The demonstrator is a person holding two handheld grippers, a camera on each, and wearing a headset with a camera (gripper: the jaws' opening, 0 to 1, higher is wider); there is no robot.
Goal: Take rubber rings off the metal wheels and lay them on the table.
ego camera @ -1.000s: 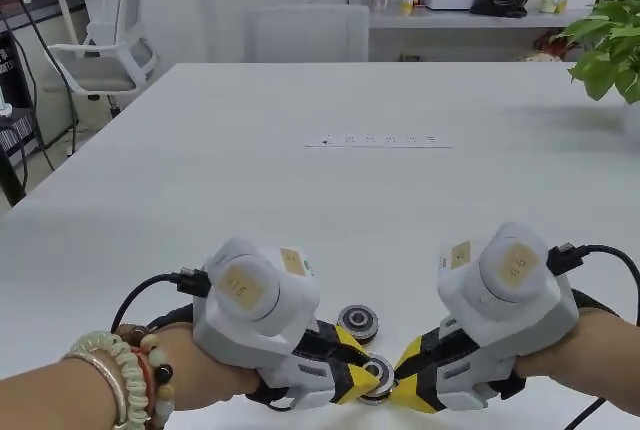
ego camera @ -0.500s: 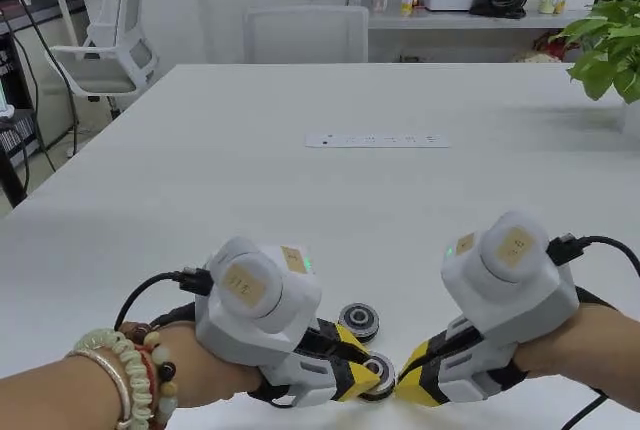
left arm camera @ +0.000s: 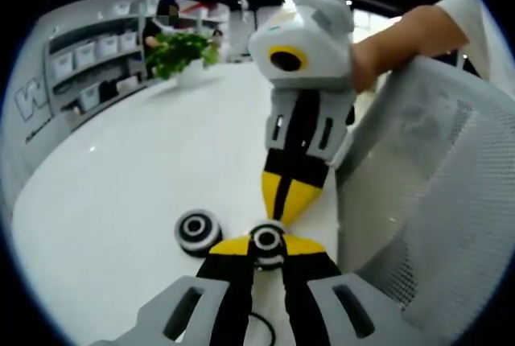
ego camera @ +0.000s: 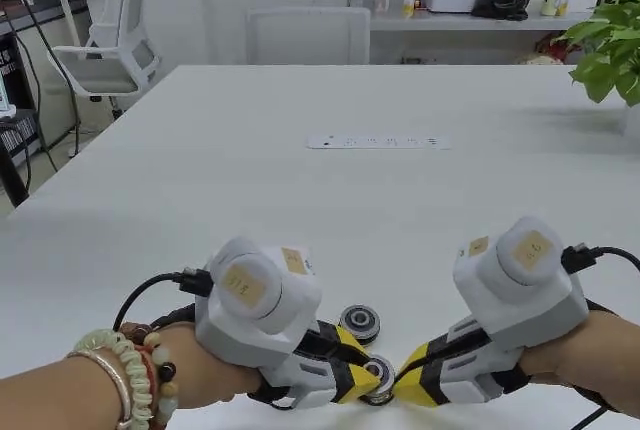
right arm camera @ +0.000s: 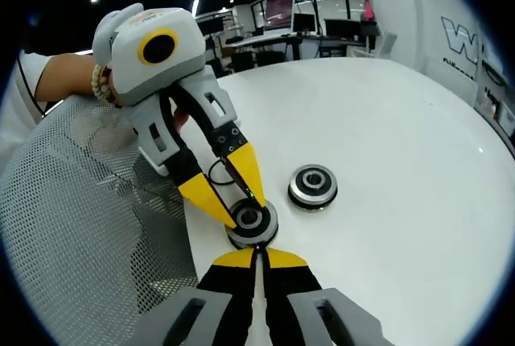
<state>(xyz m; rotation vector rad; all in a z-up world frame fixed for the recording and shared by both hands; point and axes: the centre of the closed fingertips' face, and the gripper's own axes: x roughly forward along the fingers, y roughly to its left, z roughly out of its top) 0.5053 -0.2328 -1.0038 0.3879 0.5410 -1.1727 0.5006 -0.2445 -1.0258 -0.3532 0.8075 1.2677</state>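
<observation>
A small metal wheel (ego camera: 379,370) with a black rubber ring sits at the near edge of the white table (ego camera: 330,210). My left gripper (ego camera: 372,378) is shut on this wheel (left arm camera: 267,239), one yellow tip on each side. From the other side, my right gripper (ego camera: 403,386) meets the wheel (right arm camera: 251,219). Its jaws are pressed together at the ring on the rim, as my right gripper (right arm camera: 257,256) shows in its own view. A second ringed wheel (ego camera: 359,322) lies free just beyond, also seen as the loose wheel (right arm camera: 312,185).
A white power strip (ego camera: 377,141) lies mid-table. A potted plant (ego camera: 610,45) stands at the far right and chairs (ego camera: 308,35) at the far edge. A grey mesh chair back (right arm camera: 88,225) is close behind the near table edge.
The right gripper's body has swung out to the right and tipped lower while its tips stay at the wheel. The left gripper and both wheels have held still.
</observation>
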